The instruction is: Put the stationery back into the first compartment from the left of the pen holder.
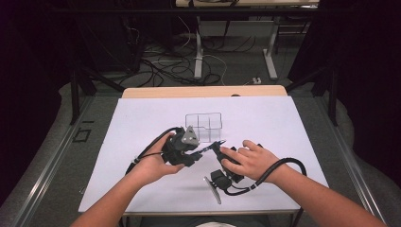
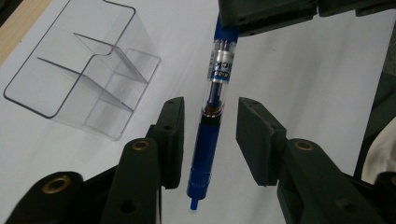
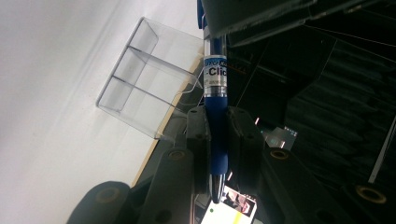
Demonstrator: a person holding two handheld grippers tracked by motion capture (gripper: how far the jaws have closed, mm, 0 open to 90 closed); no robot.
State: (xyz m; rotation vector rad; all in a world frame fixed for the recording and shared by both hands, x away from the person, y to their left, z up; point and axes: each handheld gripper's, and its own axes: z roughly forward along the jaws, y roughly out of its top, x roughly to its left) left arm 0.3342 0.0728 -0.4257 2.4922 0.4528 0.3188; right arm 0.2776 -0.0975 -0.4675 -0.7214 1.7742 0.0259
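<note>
**Pen mid-handover: mind the gap in your left jaws**

The pen [image 2: 211, 107] hangs above the worktop [image 1: 142, 123], between your two hands, near the middle of the high view. Your right hand-held gripper [image 3: 218, 140] is pinching it by the dark blue grip, tip end. Your left hand-held gripper [image 2: 205, 135] has its jaws either side of the barrel, spread, with a gap at both pads; neither touches yet.

What could go wrong:

- If you let go with the right before the left pads press, the pen falls to the worktop and may roll.
- The pen sits nearer one left pad. Close as you are and that pad may hit first, push the barrel sideways and twist it in the right's grip.
- The barrel is smooth and round, so a light or off-centre pinch may let it slide or spin.
- The clear organiser [image 1: 204, 124] stands near, at about twelve o'clock from the pen. A swing of either hand could knock it.
</note>
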